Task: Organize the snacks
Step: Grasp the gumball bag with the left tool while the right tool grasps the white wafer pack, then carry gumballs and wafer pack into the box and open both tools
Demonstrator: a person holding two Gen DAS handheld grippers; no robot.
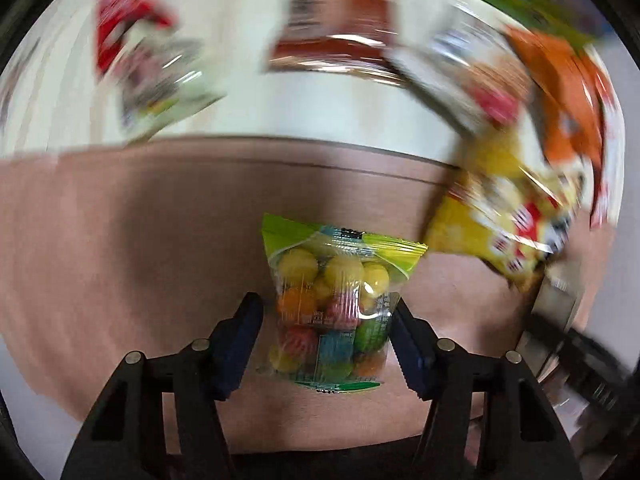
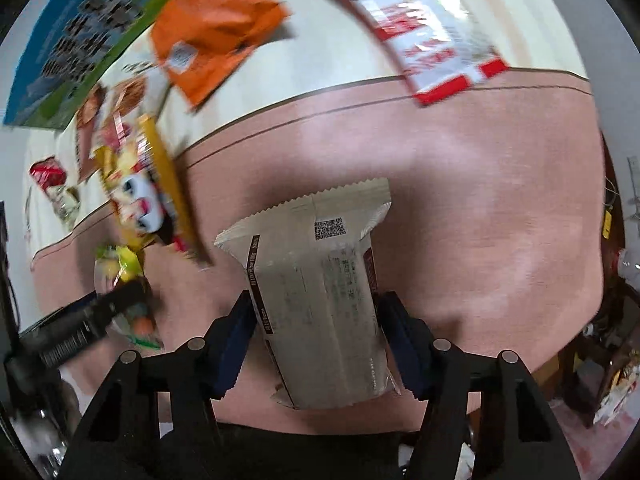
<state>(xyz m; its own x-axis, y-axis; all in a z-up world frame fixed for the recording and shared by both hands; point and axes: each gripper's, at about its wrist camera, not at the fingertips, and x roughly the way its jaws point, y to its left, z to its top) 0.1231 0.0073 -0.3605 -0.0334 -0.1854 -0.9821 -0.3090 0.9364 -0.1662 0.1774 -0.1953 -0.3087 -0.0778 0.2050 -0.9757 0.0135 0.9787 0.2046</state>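
Note:
My left gripper (image 1: 328,316) is shut on a clear bag of coloured candy balls (image 1: 336,304) with a green top, held above the pink table surface (image 1: 120,240). My right gripper (image 2: 316,320) is shut on a white snack packet (image 2: 320,300) with a QR code, held over the pink surface (image 2: 480,200). In the right wrist view the left gripper (image 2: 80,320) and its candy bag (image 2: 124,268) show at the lower left. Other snacks lie blurred: a yellow bag (image 1: 504,216), an orange bag (image 2: 216,32), a red-and-white packet (image 2: 436,40).
A red-and-white bag (image 1: 140,48) and a brown packet (image 1: 340,20) lie on the cream part of the table (image 1: 300,104). A blue-and-green box (image 2: 80,40) stands at the far left. A chair and clutter (image 2: 608,340) sit off the table's right edge.

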